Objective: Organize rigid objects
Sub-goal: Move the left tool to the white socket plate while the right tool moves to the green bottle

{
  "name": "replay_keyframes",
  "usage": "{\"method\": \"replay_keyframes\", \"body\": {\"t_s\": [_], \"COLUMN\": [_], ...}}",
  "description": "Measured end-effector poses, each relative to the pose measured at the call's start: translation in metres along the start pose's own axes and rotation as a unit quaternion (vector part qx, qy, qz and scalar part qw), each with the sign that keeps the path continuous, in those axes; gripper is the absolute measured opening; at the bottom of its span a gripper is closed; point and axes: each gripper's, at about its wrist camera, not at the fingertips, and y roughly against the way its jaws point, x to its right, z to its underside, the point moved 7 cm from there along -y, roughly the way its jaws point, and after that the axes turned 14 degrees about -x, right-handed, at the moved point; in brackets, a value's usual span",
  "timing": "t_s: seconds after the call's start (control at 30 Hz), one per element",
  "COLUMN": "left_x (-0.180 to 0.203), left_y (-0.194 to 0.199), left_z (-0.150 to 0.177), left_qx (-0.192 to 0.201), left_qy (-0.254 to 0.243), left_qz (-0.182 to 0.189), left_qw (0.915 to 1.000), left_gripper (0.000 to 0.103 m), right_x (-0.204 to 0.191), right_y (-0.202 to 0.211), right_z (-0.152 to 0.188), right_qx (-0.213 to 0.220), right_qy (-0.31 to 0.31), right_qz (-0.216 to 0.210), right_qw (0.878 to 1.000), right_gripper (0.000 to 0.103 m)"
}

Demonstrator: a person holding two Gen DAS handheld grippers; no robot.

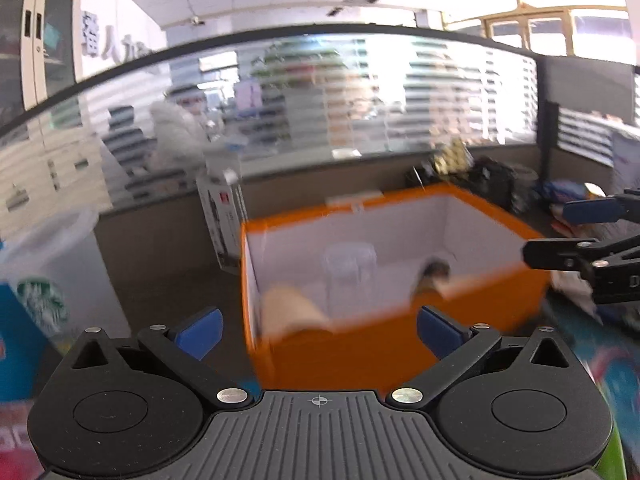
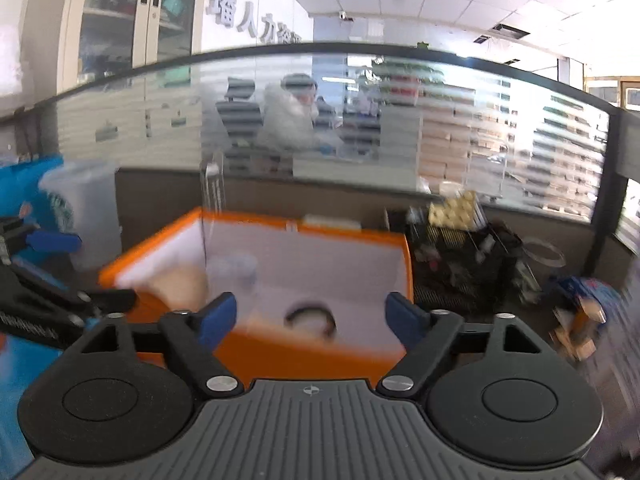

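Orange bin (image 1: 400, 344) sits straight ahead of both tools, the collection spot: already holds a clear cup (image 1: 348, 264), a tan item (image 1: 288, 308) and a black ring (image 2: 310, 316). Left gripper (image 1: 318, 330) and right gripper (image 2: 310, 316): jaws apart, empty, likely post-drop. 2 views blurred.

- A clear plastic cup (image 1: 44, 280) at the left edge of the left wrist view bears the round green Starbucks siren logo; its lettering is too blurred to read.
- Raised grey wall characters (image 2: 256, 20), upper centre of the right wrist view, include 人力; the rest are unclear.
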Motion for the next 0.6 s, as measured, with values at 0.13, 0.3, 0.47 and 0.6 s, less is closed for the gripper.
{"method": "replay_keyframes", "body": {"t_s": [0.13,0.3,0.47,0.6], "left_x": [0.007,0.021,0.03,0.037], "left_y": [0.005,0.008,0.002,-0.002], "left_z": [0.044,0.086,0.107,0.111], "left_qx": [-0.022,-0.04,-0.062,-0.068], "left_qy": [-0.009,-0.03,-0.033,-0.046], "left_qz": [0.008,0.026,0.044,0.041], "left_qw": [0.9997,0.9984,0.9966,0.9958], "left_gripper": [0.103,0.103,0.103,0.103], "right_x": [0.0,-0.006,-0.012,-0.02], "right_y": [0.012,0.029,0.023,0.011], "right_z": [0.054,0.114,0.15,0.16], "right_qx": [-0.04,-0.072,-0.106,-0.128], "right_qy": [-0.007,-0.024,-0.041,-0.03], "right_qz": [0.011,0.024,0.023,0.023], "right_qw": [0.999,0.997,0.993,0.991], "right_gripper": [0.088,0.093,0.094,0.092]}}
